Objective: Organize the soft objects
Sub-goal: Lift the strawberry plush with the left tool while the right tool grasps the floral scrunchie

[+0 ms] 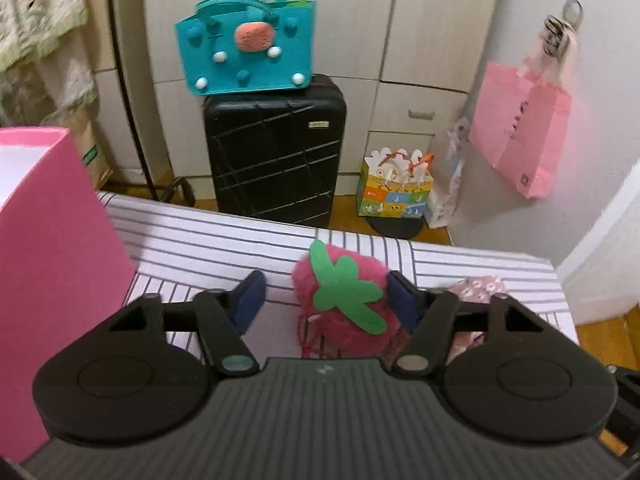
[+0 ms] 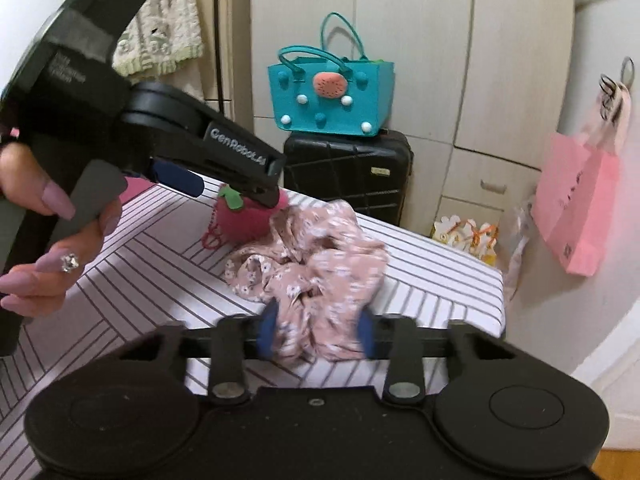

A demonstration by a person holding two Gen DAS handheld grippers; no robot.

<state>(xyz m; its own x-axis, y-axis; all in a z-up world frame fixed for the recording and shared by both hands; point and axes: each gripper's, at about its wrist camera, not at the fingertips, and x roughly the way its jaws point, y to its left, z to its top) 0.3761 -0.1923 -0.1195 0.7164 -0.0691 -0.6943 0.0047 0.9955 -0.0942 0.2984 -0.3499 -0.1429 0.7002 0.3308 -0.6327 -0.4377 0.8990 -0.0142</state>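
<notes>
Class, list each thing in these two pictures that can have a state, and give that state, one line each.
Left gripper: open, fingers either side of the strawberry toy.
Right gripper: shut on the floral cloth.
Strawberry toy: lying on the striped sheet, not yet gripped.
Floral cloth: crumpled on the striped sheet.
Teal bag: upright on the suitcase.
Suitcase: upright, closed.

Strawberry plush (image 1: 344, 300) beside floral scrunchie (image 2: 316, 276)

It was a home bedroom: tall cream wardrobe doors (image 1: 400, 32) with drawers, a black hard-shell suitcase (image 1: 276, 152) on the wooden floor (image 1: 348, 208), a pink paper bag (image 1: 520, 140) hanging from a wall hook, and a striped bedsheet (image 1: 208, 248).
</notes>
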